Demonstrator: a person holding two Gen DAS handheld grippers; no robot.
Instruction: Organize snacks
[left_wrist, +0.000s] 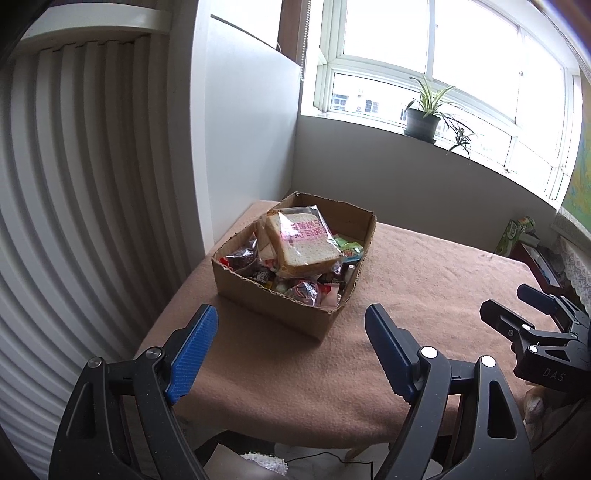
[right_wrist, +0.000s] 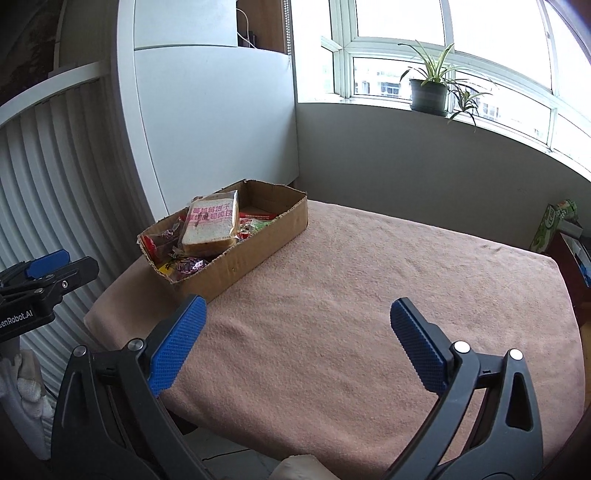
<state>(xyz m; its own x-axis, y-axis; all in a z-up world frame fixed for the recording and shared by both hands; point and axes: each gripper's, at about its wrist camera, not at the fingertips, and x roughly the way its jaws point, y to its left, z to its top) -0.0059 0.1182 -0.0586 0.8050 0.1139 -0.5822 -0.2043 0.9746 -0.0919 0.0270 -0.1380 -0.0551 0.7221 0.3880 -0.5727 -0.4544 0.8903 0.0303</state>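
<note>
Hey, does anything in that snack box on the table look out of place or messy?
Yes. The bagged bread lies tilted on top of the loose snacks, sticking up above the rim of the cardboard box. The box's cut edges are ragged. Nothing has spilled onto the pink cloth.

A cardboard box (left_wrist: 295, 317) sits on the desk (left_wrist: 424, 280) at centre frame, near its left edge. A bagged bread (left_wrist: 303, 240) lies atop smaller snack packets (left_wrist: 303, 291) inside. A potted plant (left_wrist: 423, 122) stands upper right, seemingly on the windowsill.

Both wrist views face window, angled down; share cardboard box (left_wrist: 295, 295) (right_wrist: 236, 258) on table.
</note>
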